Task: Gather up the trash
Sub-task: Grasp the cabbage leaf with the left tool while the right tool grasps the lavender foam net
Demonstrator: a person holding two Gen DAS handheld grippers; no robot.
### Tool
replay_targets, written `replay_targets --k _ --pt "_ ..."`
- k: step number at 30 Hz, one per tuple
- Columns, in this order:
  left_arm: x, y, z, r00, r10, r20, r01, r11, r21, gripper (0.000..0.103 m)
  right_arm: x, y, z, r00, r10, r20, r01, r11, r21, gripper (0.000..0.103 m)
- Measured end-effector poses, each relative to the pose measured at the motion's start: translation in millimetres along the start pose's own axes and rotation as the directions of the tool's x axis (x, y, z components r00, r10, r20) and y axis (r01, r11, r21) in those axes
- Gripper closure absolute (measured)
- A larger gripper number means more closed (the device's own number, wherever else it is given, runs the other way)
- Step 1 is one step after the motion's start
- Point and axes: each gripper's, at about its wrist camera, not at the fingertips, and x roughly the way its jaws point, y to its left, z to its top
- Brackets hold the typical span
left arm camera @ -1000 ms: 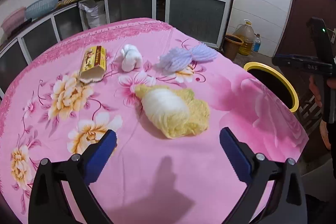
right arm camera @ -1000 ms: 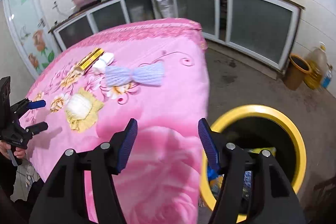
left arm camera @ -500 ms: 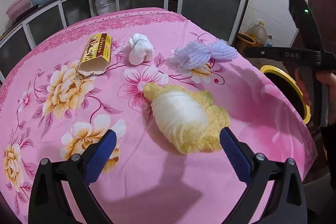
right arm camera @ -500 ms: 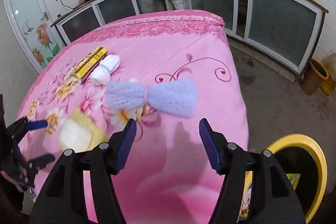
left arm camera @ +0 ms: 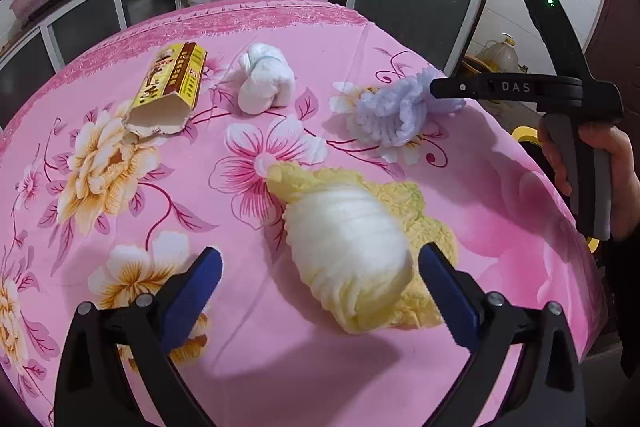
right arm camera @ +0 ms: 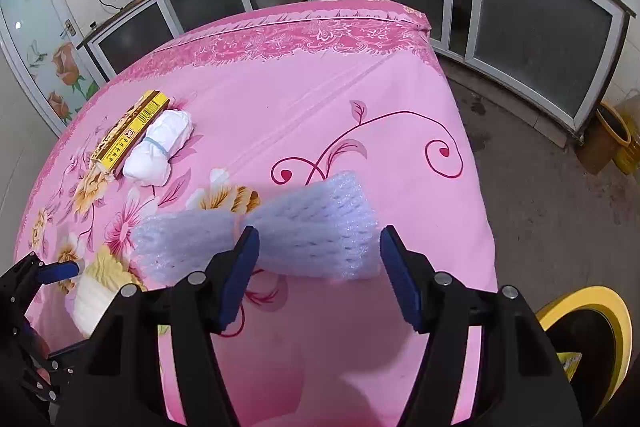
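**Two open grippers over trash on a pink cloth**

A table is covered by a smooth pink floral cloth (right arm camera: 328, 99) that drops over the right-hand edge toward a bare concrete floor. Below that edge the yellow rim of a bin (right arm camera: 592, 301) is seen, with wrappers inside. The far half of the cloth lies bare up to its patterned border; cabinets with frosted panels stand beyond a strip of floor.

The right gripper (right arm camera: 316, 267) is held with its blue serrated jaws apart, set either side of one flared end of a lavender foam net (right arm camera: 312, 231), which is pinched in the middle like a bow; no pad is seen pressing on it. The net lies near the right edge.

The left gripper (left arm camera: 320, 287) is likewise spread wide, nothing clamped. A cabbage (left arm camera: 352, 251), ribbed white at the core with crinkled yellow leaves, lies just ahead of the right jaw. Farther off are a white wad (left arm camera: 264, 79) bound by a thin band and a torn yellow carton (left arm camera: 172, 87), open-ended, close beside each other. A hand (left arm camera: 600, 167) is seen on the other gripper's grey handle.
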Motion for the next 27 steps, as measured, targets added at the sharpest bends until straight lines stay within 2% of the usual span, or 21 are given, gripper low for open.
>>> replay_targets --k 4,9,10,11,12,14,15,17,19,22,23,27 --pt "6 -3 1 1.000 -0.020 -0.019 0.019 1.000 -0.009 0.008 3 4 2 1.000 0.003 -0.004 -0.003 1.000 -0.013 0.043" --pt "13 -21 7 0.999 -0.030 -0.027 0.031 0.999 0.038 0.010 6 10 2 1.000 0.011 -0.020 -0.011 0.999 -0.031 0.045" --pt "14 -24 8 0.999 -0.034 -0.028 0.035 0.998 0.045 0.017 7 12 2 1.000 0.013 -0.024 -0.014 0.999 -0.036 0.049" --pt "16 -27 10 0.999 -0.032 -0.032 0.033 0.998 0.052 0.022 7 13 2 0.999 0.015 -0.030 -0.016 0.999 -0.042 0.057" --pt "17 -29 11 0.999 -0.014 -0.029 0.016 0.998 0.058 0.024 8 15 2 0.999 0.013 -0.034 -0.014 0.999 -0.047 0.060" --pt "17 -32 12 1.000 0.023 -0.017 -0.022 0.997 0.076 0.046 9 18 1 0.999 0.009 -0.050 -0.013 0.998 -0.064 0.073" --pt "17 -31 13 0.999 0.033 -0.013 -0.031 0.996 0.081 0.049 8 20 1 0.999 0.012 -0.050 -0.015 0.997 -0.069 0.080" --pt "13 -26 14 1.000 0.009 -0.007 -0.009 0.999 0.048 0.063 4 23 0 0.998 0.034 -0.046 -0.037 0.997 -0.073 0.089" --pt "8 -20 15 1.000 0.001 -0.006 -0.001 1.000 0.026 0.067 -1 25 1 0.998 0.052 -0.038 -0.055 0.996 -0.069 0.090" --pt "-4 -9 12 0.998 -0.056 -0.012 0.055 0.998 -0.030 0.070 -13 27 2 0.995 0.094 -0.025 -0.095 0.994 -0.056 0.091" --pt "-10 -6 11 0.998 -0.069 -0.008 0.069 0.997 -0.044 0.070 -16 28 2 0.995 0.102 -0.019 -0.103 0.993 -0.053 0.101" --pt "-36 -4 7 0.996 -0.082 0.038 0.084 0.995 -0.047 0.070 -34 31 5 0.993 0.120 0.005 -0.120 0.992 -0.049 0.102"
